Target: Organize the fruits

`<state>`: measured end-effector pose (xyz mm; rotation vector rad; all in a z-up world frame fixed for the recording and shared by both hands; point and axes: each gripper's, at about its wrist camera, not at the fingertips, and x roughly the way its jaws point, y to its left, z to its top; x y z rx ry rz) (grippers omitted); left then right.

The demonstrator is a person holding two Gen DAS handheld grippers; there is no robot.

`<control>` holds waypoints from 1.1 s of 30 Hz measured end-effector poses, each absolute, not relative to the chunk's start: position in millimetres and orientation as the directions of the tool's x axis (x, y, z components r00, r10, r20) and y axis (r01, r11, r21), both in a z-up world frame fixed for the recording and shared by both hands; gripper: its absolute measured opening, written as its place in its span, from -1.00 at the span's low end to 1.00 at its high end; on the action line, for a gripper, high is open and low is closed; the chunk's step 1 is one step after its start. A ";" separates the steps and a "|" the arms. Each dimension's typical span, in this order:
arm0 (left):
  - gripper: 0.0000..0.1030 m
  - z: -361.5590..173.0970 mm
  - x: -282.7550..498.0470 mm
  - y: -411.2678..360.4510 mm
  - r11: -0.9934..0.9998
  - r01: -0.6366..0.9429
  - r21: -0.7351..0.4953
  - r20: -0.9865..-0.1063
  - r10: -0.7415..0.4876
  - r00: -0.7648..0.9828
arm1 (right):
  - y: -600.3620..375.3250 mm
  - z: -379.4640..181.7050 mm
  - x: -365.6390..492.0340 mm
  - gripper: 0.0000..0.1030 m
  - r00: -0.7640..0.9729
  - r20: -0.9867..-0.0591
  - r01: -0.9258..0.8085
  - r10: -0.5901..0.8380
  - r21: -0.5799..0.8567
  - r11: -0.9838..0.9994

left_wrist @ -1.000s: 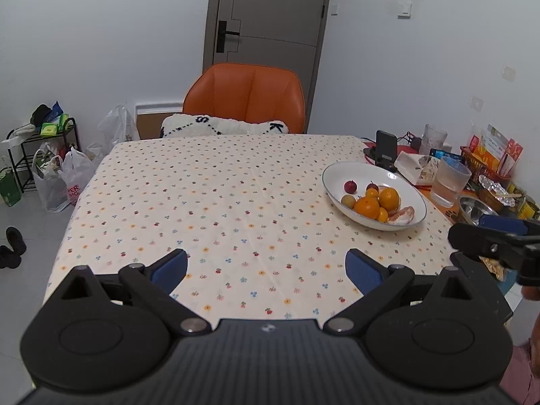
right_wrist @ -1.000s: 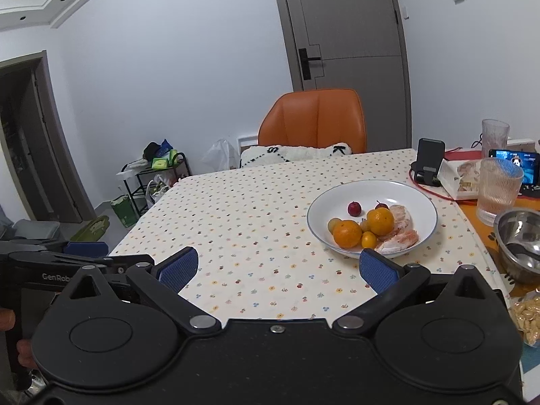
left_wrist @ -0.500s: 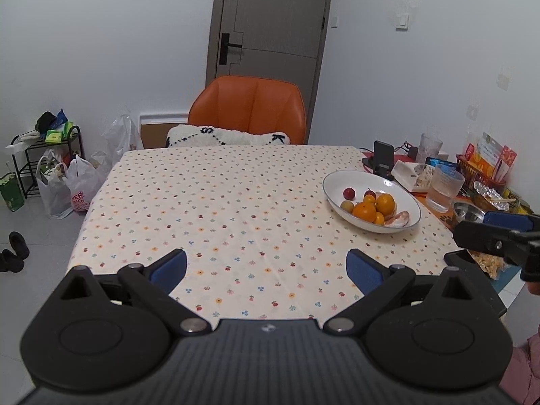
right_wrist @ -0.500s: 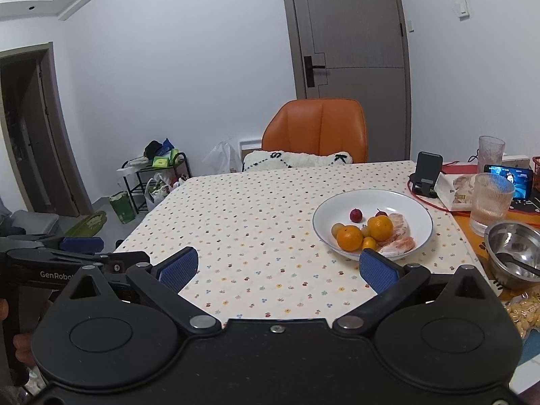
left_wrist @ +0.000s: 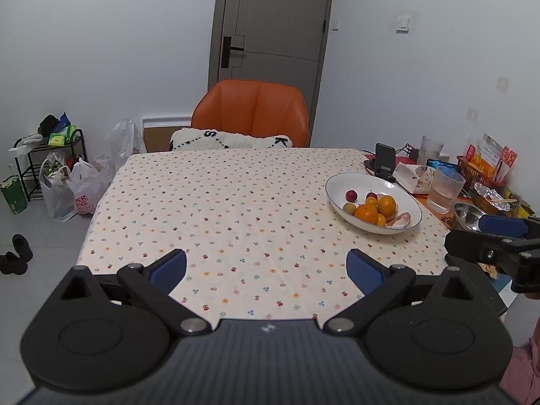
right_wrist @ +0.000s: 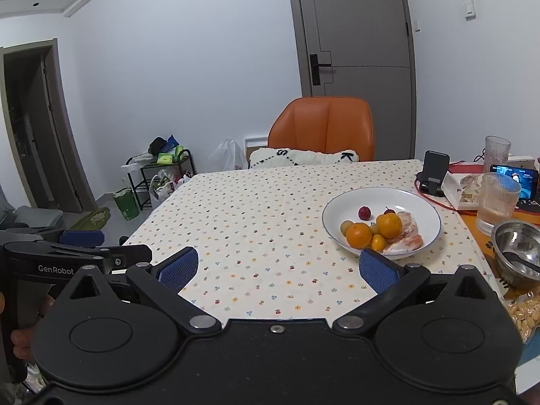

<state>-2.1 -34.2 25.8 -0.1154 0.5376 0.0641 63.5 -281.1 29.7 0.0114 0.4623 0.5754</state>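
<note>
Both grippers, left [left_wrist: 266,263] and right [right_wrist: 275,266], are hovering at the near table [left_wrist: 236,222] edge with fingers spread wide, gripping nothing. The fruits [right_wrist: 374,229] are all sitting piled in the bowl [right_wrist: 337,202], well beyond and right of the fingers. That is fitting either sorting done or a reach to come.

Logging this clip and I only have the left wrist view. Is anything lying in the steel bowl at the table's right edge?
Observer: Yes. The right wrist view shows a dark utensil resting inside the steel bowl.
Operator: Any lettering on the left gripper?
Observer: Its side reads "GenRobot"; the left gripper is open and empty.
Operator: What's left of the shoe rack?
Observer: An open dark doorway, which your view lacks.
</note>
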 end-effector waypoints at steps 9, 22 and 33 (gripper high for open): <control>0.95 24.5 -3.3 -34.0 0.992 -0.087 -0.089 -0.518 0.028 0.855 | -281.4 28.0 63.8 1.00 0.742 -0.417 -0.517 0.525 0.142 0.844; 0.95 22.9 -3.7 -36.2 0.993 -0.085 -0.087 -0.522 0.027 0.853 | -280.1 25.4 63.6 1.00 0.737 -0.422 -0.520 0.527 0.143 0.842; 0.95 21.8 -3.1 -37.5 0.993 -0.085 -0.081 -0.527 0.030 0.849 | -282.4 23.6 63.2 1.00 0.738 -0.425 -0.515 0.525 0.149 0.844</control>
